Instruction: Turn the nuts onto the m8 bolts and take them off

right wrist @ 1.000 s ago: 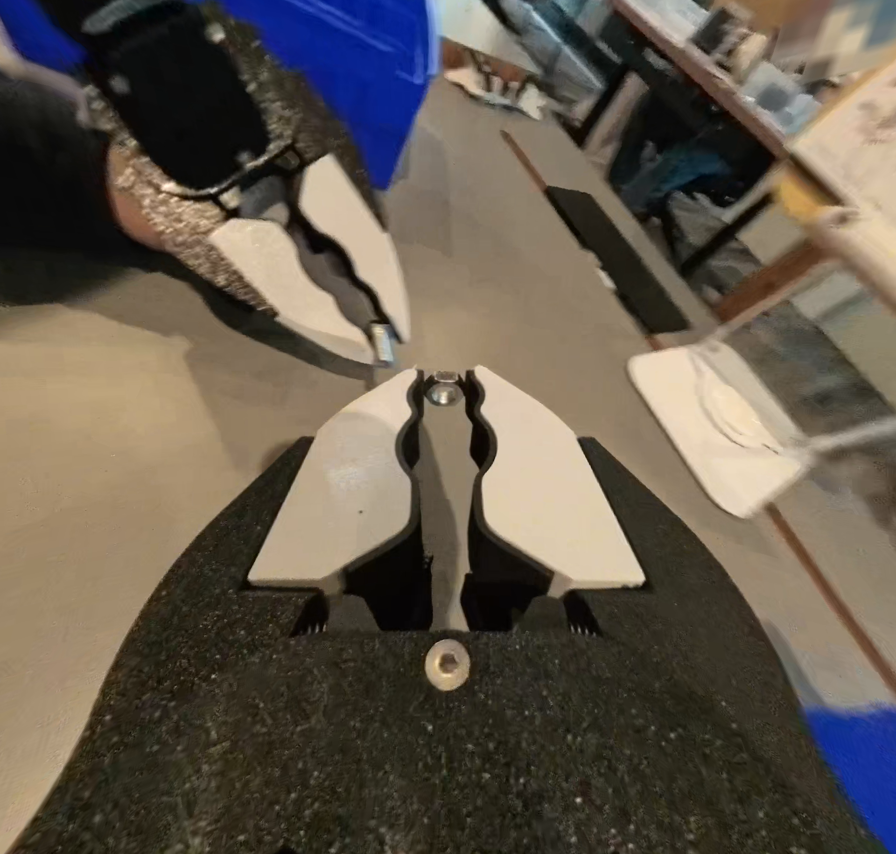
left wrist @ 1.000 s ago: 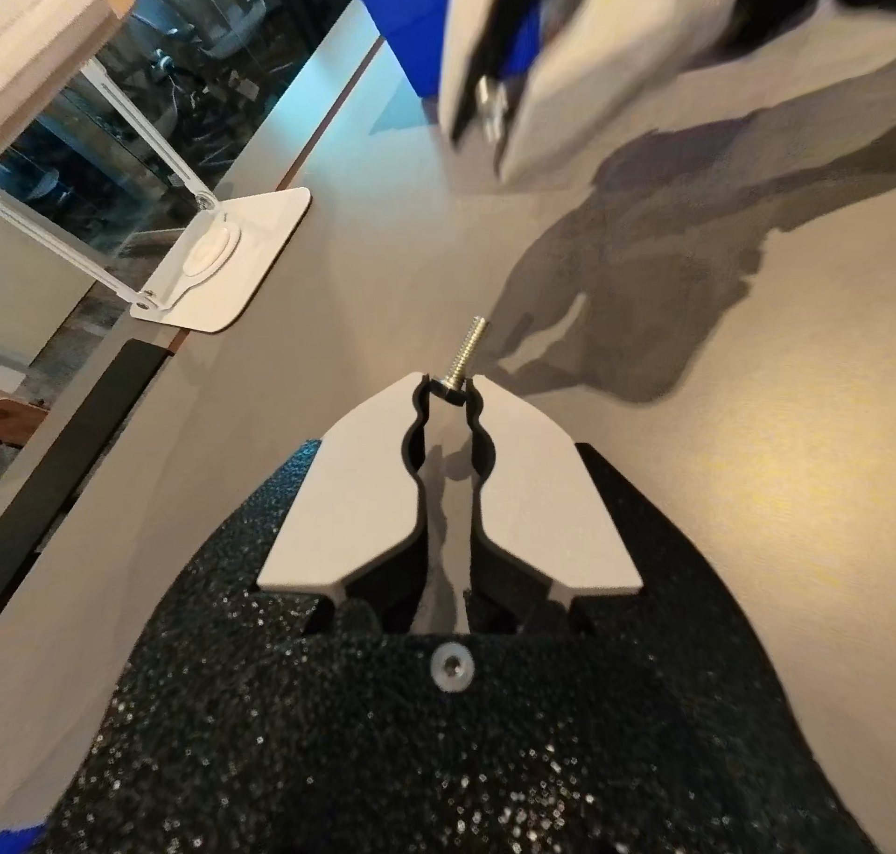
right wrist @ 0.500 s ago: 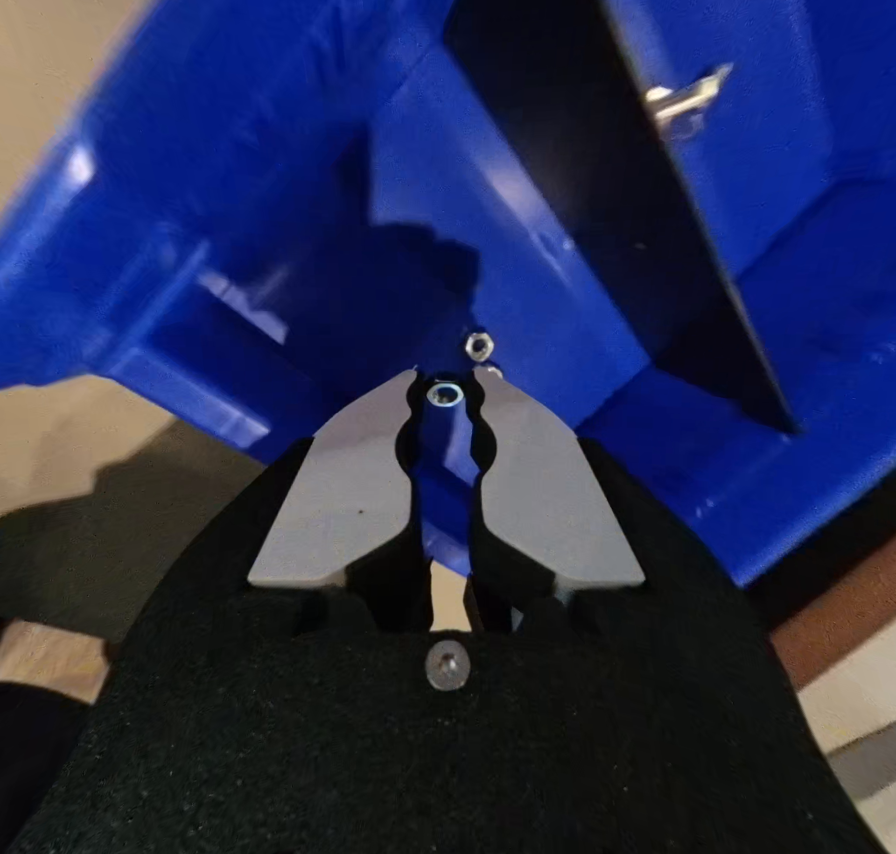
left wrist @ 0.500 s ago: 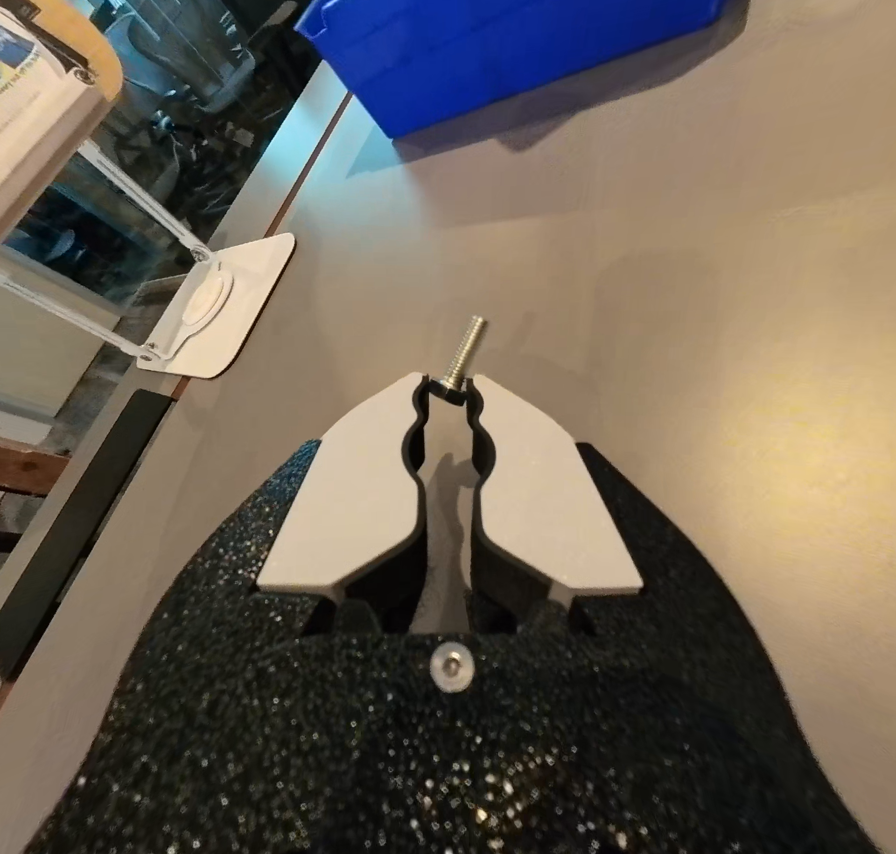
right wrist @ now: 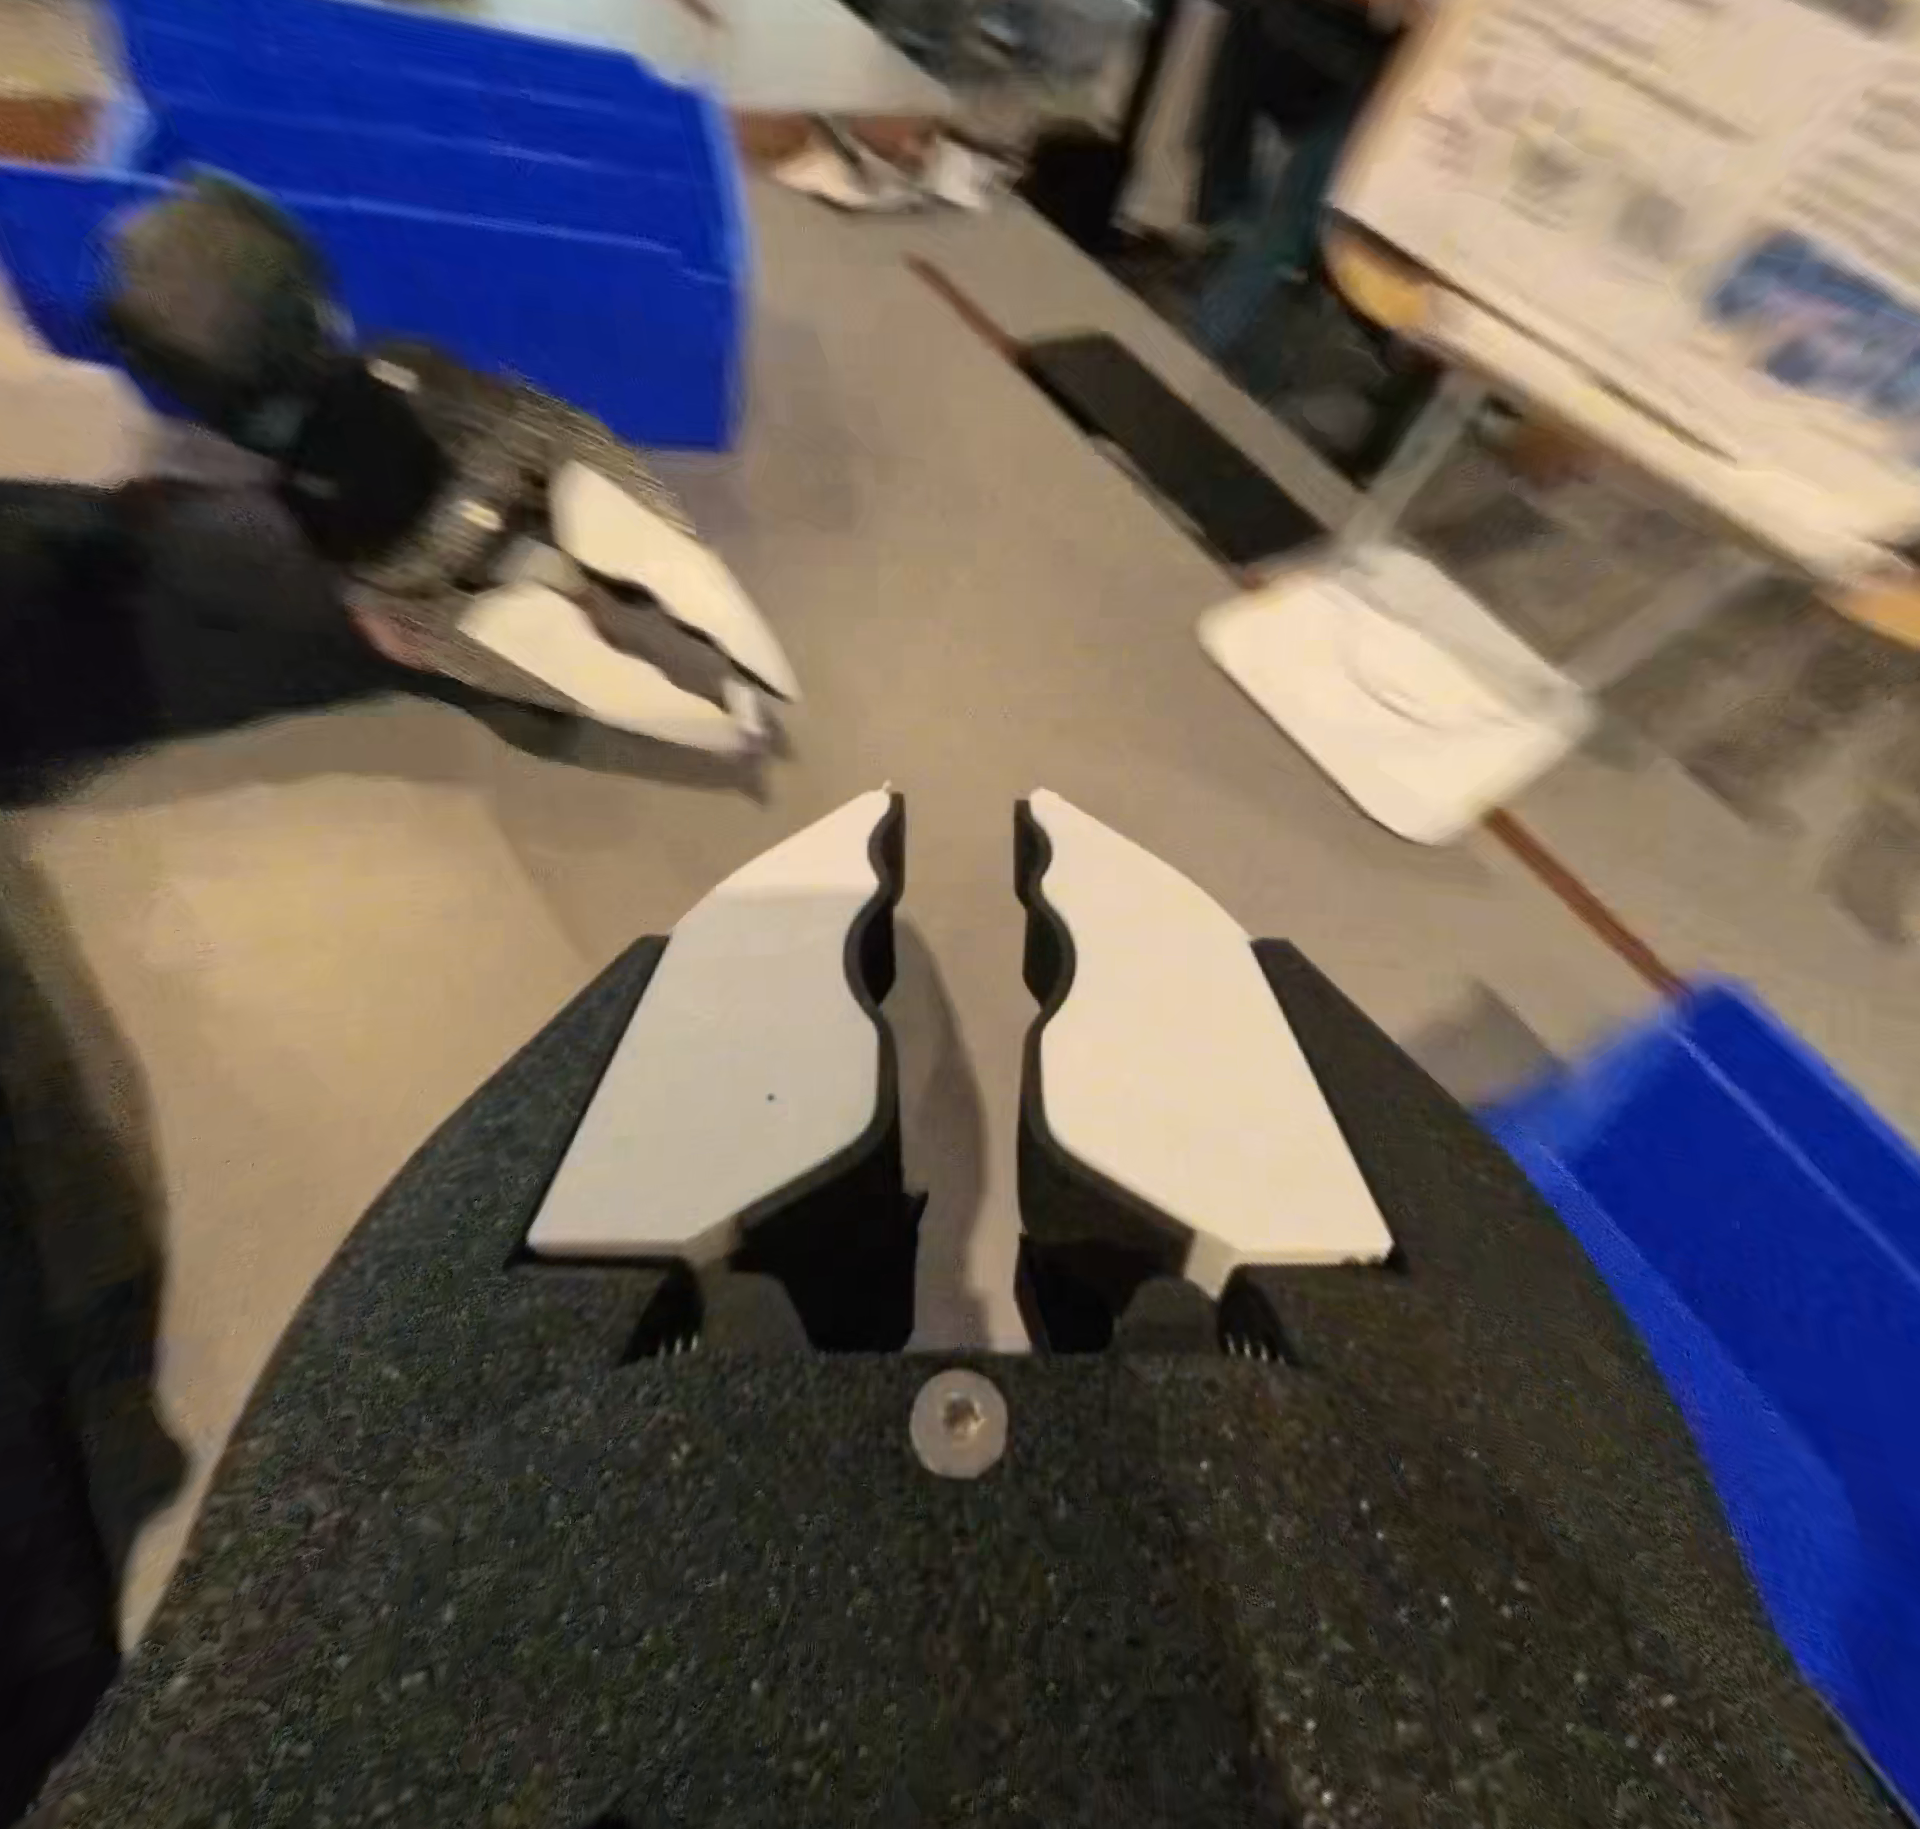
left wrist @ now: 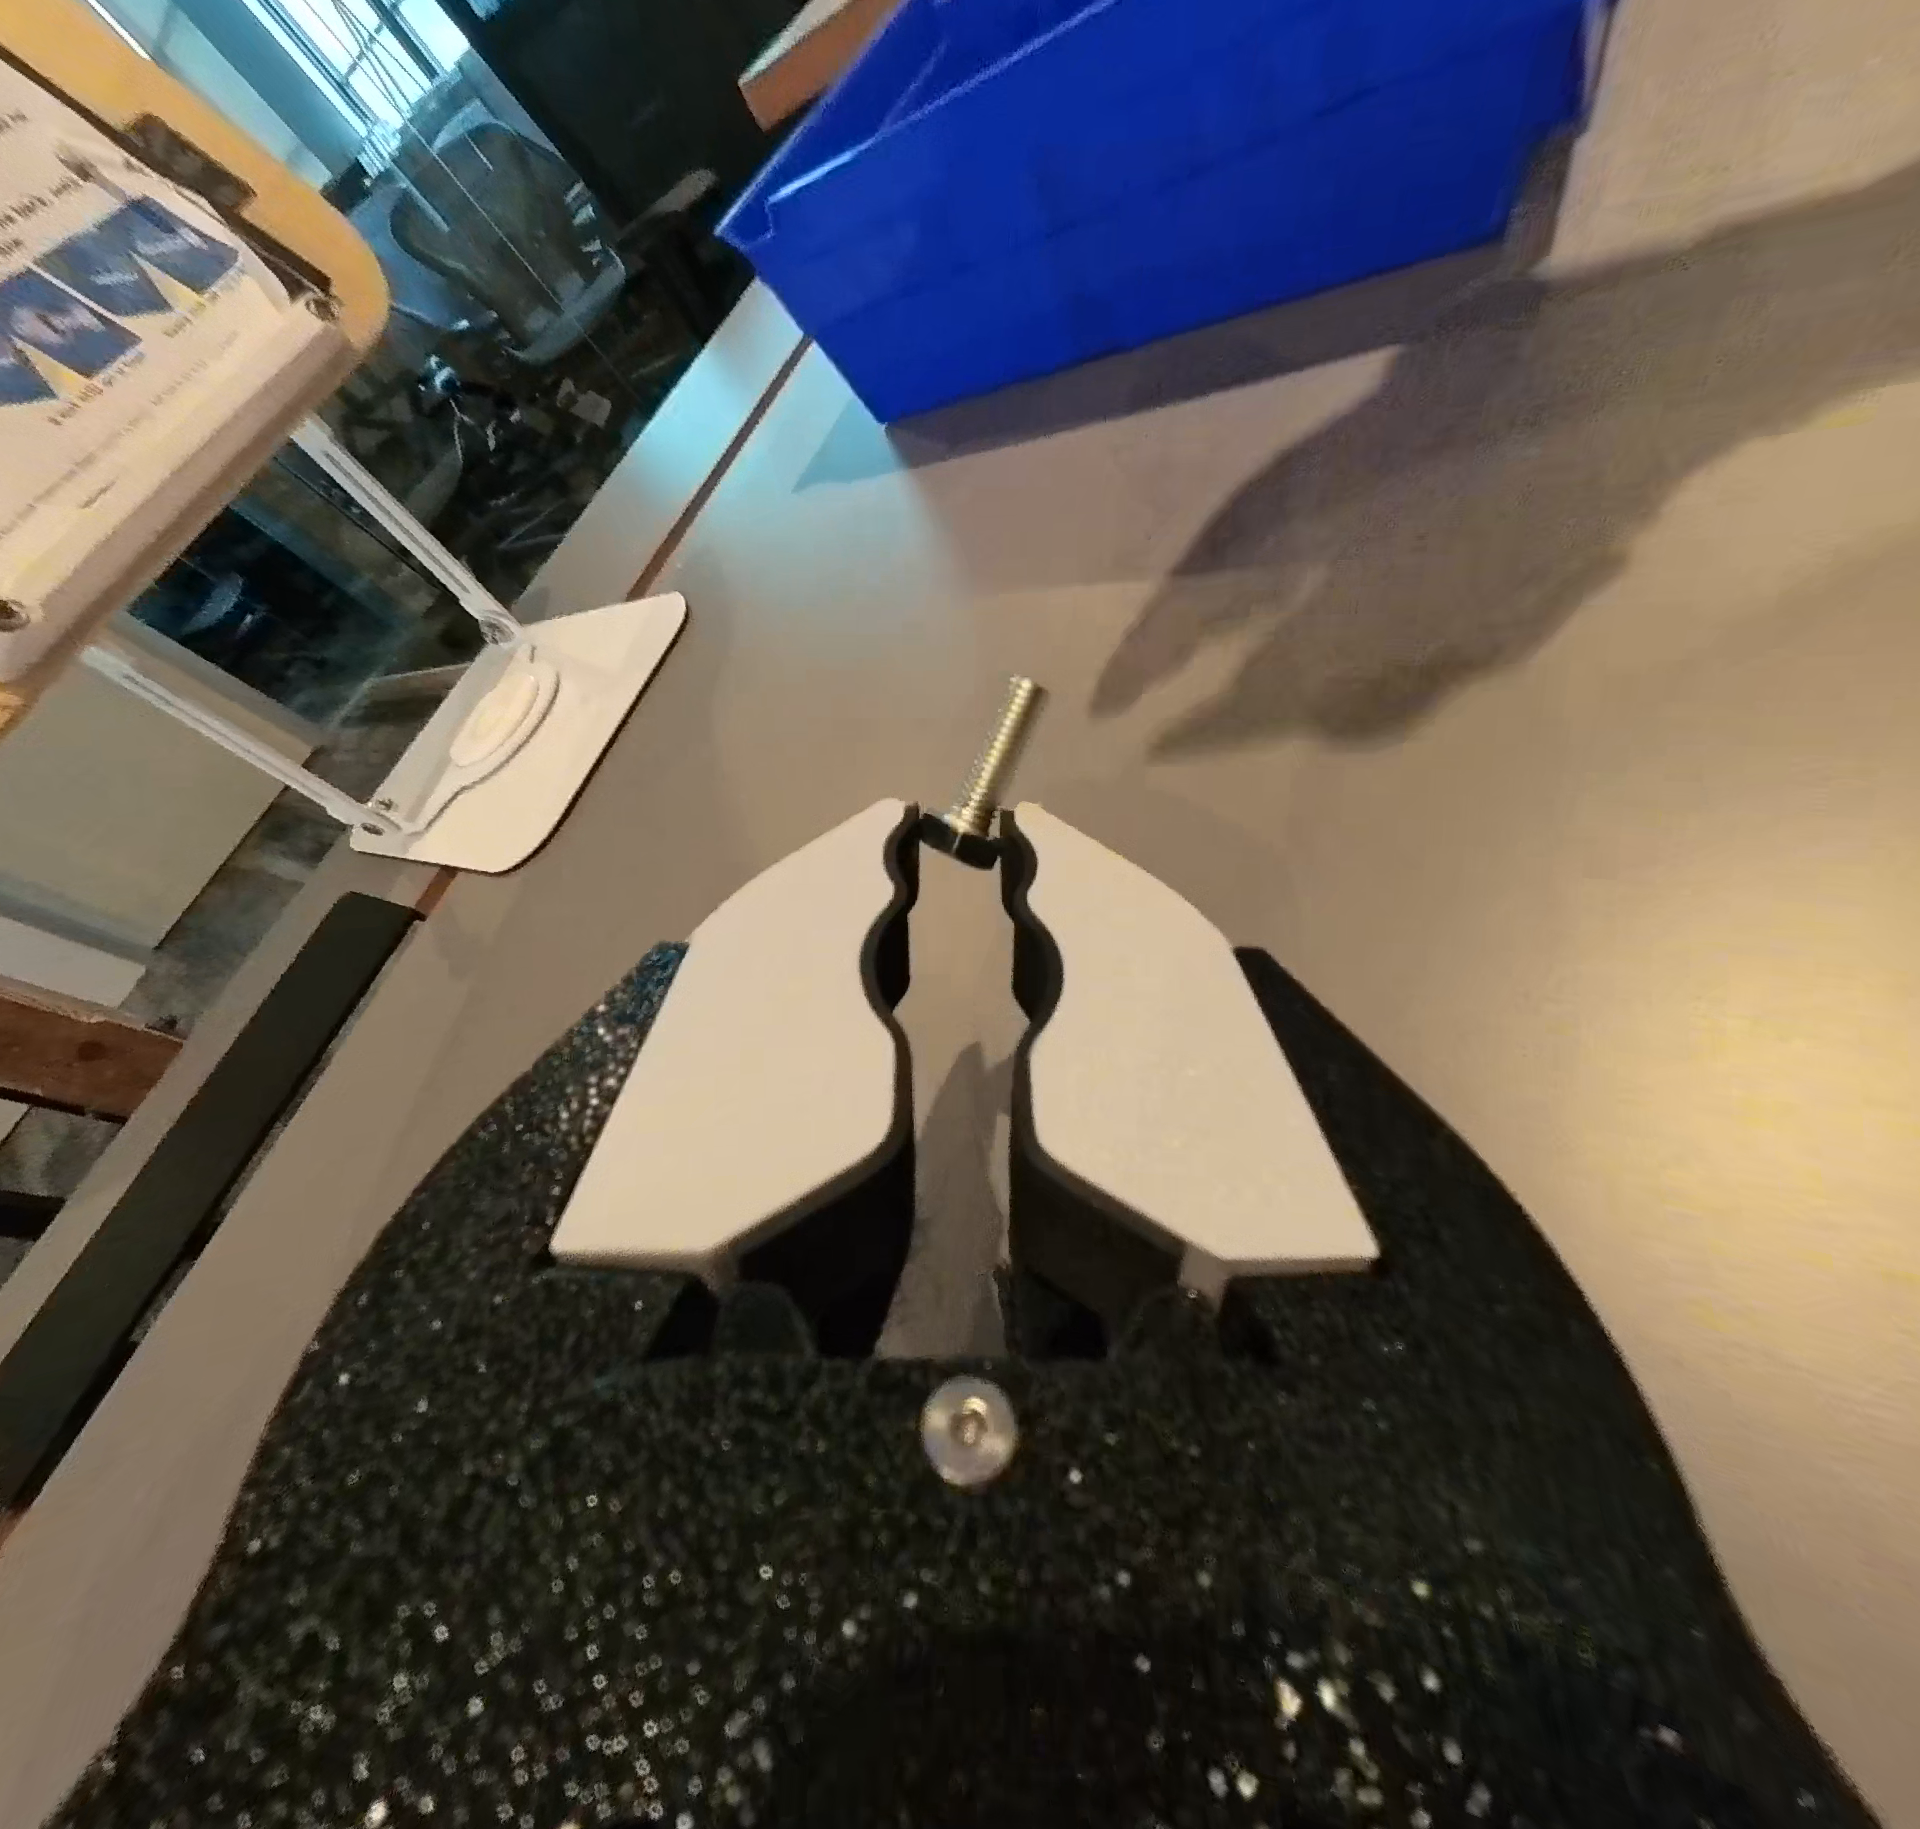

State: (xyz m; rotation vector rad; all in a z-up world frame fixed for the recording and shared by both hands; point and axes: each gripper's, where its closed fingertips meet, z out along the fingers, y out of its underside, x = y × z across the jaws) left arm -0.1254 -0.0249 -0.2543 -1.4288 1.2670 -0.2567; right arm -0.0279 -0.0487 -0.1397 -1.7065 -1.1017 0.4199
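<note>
Steel bolt (left wrist: 989,756) sits pinched by its head in my left claw (left wrist: 964,829), threaded shank bare and pointing forward over the table (left wrist: 1455,948). No nut is on it. My right claw (right wrist: 958,811) is spread and empty. Judged so, removal is done; next threading remains. Blue bin (left wrist: 1195,179) stands beyond. Sign (left wrist: 114,325) bears print, left unread.

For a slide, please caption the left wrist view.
Left claw grips a bolt by its head, beside a blue bin.
</note>
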